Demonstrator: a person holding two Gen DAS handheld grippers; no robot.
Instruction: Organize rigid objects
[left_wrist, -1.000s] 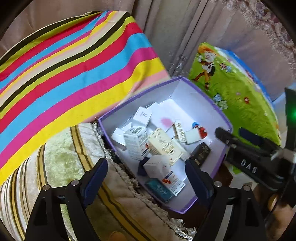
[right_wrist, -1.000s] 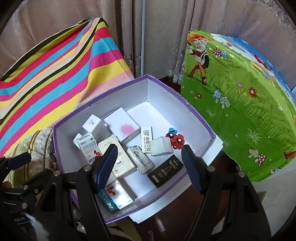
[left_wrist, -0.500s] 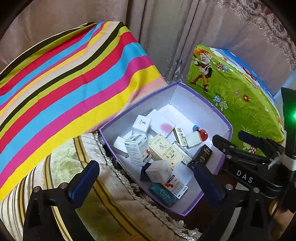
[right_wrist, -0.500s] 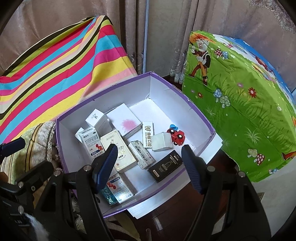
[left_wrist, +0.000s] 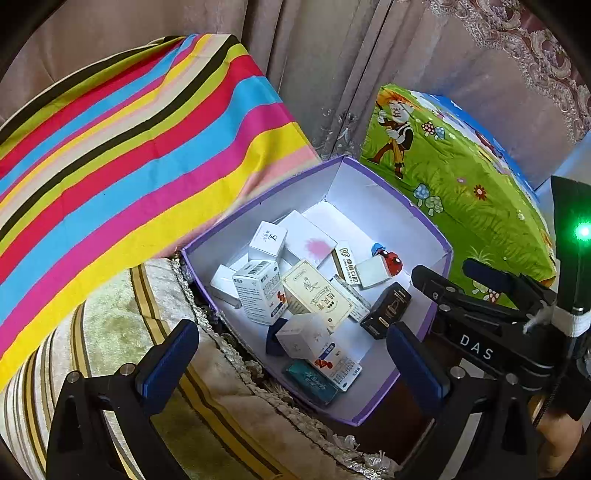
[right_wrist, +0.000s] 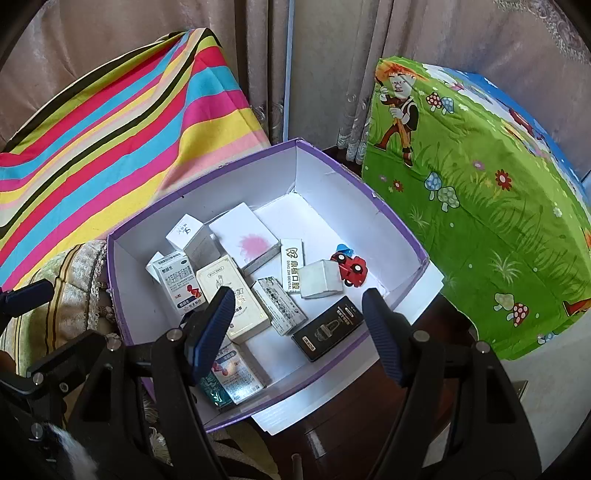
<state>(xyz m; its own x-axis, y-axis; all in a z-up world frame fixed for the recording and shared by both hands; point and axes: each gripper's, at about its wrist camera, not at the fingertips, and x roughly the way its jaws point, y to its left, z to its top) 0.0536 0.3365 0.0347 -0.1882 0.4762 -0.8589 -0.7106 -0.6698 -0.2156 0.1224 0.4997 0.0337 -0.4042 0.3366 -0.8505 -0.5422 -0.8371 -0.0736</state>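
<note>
A purple-rimmed white box (left_wrist: 391, 188) (right_wrist: 399, 221) holds several small cartons, a black carton (left_wrist: 386, 310) (right_wrist: 328, 328), a cream carton (left_wrist: 317, 293) (right_wrist: 231, 295) and a red toy car (left_wrist: 391, 258) (right_wrist: 351, 267). My left gripper (left_wrist: 291, 360) is open and empty, hovering above the box's near edge. My right gripper (right_wrist: 299, 328) is open and empty above the box's front; it also shows at the right of the left wrist view (left_wrist: 480, 317).
A rainbow-striped cloth (left_wrist: 129, 155) (right_wrist: 110, 140) covers something to the left. A green cartoon-print cover (left_wrist: 454, 192) (right_wrist: 480, 192) lies to the right. A beige fringed cushion (left_wrist: 122, 332) sits near left. Curtains (right_wrist: 314, 55) hang behind. Dark wooden surface (right_wrist: 351, 424) lies under the box.
Both grippers have pulled back and up from the box, so it looks smaller and lower in both views. The box's contents have not moved.
</note>
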